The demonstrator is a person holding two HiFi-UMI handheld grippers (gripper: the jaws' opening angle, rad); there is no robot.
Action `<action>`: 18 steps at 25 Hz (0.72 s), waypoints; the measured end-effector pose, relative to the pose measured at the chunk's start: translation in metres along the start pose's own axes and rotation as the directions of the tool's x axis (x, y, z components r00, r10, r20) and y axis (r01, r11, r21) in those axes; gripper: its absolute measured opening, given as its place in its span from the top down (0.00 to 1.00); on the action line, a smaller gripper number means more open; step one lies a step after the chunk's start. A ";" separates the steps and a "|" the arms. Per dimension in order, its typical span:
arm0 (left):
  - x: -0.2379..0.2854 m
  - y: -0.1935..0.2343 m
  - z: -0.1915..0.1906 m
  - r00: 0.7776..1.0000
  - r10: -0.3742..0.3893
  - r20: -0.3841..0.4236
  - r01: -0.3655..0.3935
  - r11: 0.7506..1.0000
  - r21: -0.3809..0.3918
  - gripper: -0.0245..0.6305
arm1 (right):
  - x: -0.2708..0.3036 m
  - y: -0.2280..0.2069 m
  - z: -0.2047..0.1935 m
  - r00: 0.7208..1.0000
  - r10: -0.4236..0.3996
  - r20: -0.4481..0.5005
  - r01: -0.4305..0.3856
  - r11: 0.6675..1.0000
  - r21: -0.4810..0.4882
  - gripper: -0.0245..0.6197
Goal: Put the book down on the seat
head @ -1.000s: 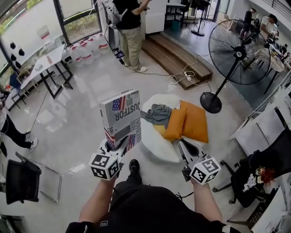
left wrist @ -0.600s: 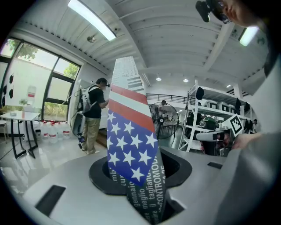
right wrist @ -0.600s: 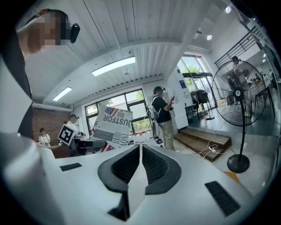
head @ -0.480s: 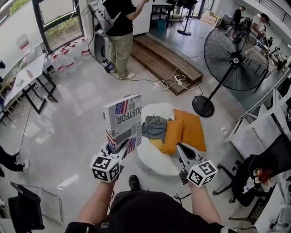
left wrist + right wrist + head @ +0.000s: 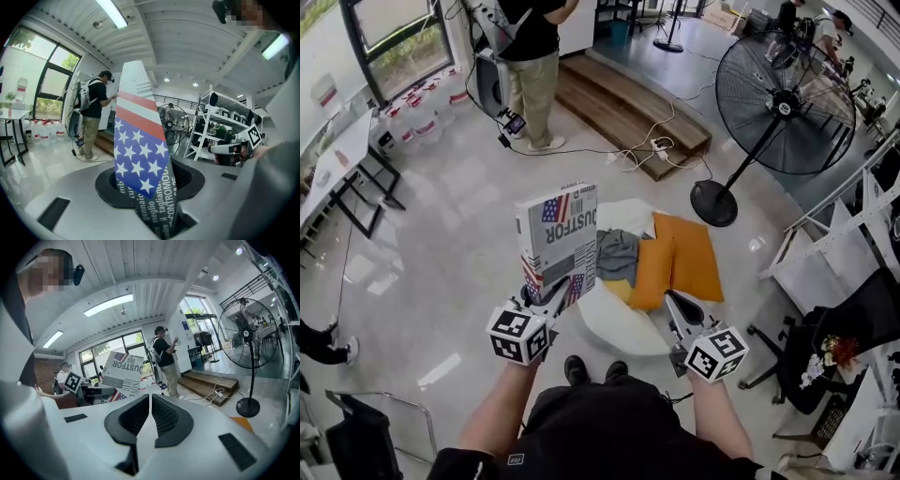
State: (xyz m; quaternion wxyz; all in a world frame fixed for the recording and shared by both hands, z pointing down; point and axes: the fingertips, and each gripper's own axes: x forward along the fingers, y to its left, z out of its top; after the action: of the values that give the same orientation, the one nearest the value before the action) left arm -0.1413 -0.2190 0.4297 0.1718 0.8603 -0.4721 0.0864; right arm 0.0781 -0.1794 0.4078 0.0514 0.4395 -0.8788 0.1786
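The book (image 5: 559, 239) is grey and white with a stars-and-stripes cover and large black lettering; it stands upright in the air just left of the seat. My left gripper (image 5: 546, 302) is shut on its lower edge, and in the left gripper view the book's spine (image 5: 140, 159) rises straight up from between the jaws. The seat (image 5: 619, 314) is a round white beanbag on the floor with orange cushions (image 5: 675, 258) and a grey cloth (image 5: 619, 251) on it. My right gripper (image 5: 677, 309) hangs over the seat's near right side, shut and holding nothing; the book (image 5: 123, 376) shows at its left.
A big black standing fan (image 5: 778, 103) is at the back right. A person (image 5: 528, 66) stands by a wooden step (image 5: 623, 108) with cables. White desks (image 5: 342, 164) line the left, shelving and a black office chair (image 5: 839, 347) the right. My shoes (image 5: 577, 370) are just before the seat.
The view has shifted forward and slightly left; the seat and fan now sit a little nearer the centre. The book stays upright in the left gripper and both grippers keep their pose.
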 end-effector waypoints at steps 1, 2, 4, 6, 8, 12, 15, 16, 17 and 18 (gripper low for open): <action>0.002 -0.003 -0.002 1.000 0.001 -0.003 -0.001 1.000 -0.007 0.69 | -0.001 -0.004 -0.001 1.000 0.000 0.002 0.000 1.000 0.005 0.94; 0.004 -0.005 -0.003 1.000 0.001 -0.006 -0.001 1.000 -0.014 0.69 | -0.001 -0.006 -0.004 1.000 0.003 0.002 -0.003 1.000 0.009 0.94; 0.007 -0.013 -0.006 1.000 0.003 -0.018 -0.003 1.000 -0.017 0.69 | -0.004 -0.012 -0.007 1.000 0.012 0.004 -0.012 1.000 0.019 0.94; 0.017 -0.028 -0.008 0.999 0.007 -0.036 -0.007 1.000 -0.017 0.69 | -0.011 -0.026 -0.007 1.000 0.027 0.008 -0.027 0.999 0.029 0.94; 0.028 -0.043 -0.009 0.999 0.015 -0.049 -0.015 1.000 -0.018 0.69 | -0.019 -0.042 -0.008 0.999 0.040 0.009 -0.040 0.999 0.032 0.94; 0.043 -0.059 -0.020 0.996 0.024 -0.082 -0.026 0.999 -0.019 0.69 | -0.028 -0.067 -0.019 1.000 0.029 -0.005 -0.028 0.998 0.055 0.94; 0.055 -0.061 -0.029 0.994 0.021 -0.112 -0.024 0.999 -0.024 0.69 | -0.028 -0.080 -0.027 0.999 0.021 -0.025 -0.018 0.997 0.081 0.94; 0.061 -0.059 -0.032 0.993 0.020 -0.119 -0.024 0.999 -0.030 0.69 | -0.025 -0.083 -0.029 0.999 0.020 -0.035 -0.017 0.996 0.085 0.94; 0.067 -0.056 -0.034 0.992 0.018 -0.126 -0.022 0.999 -0.036 0.69 | -0.021 -0.087 -0.031 0.999 0.019 -0.045 -0.014 0.996 0.088 0.94; 0.073 -0.053 -0.036 0.991 0.014 -0.134 -0.020 0.999 -0.042 0.69 | -0.016 -0.091 -0.032 0.998 0.017 -0.056 -0.012 0.996 0.090 0.94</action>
State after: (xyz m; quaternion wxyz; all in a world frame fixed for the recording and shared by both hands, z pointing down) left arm -0.0563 -0.2363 0.4747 0.2208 0.8446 -0.4687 0.1350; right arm 0.1574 -0.2062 0.4581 0.0551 0.4298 -0.8713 0.2303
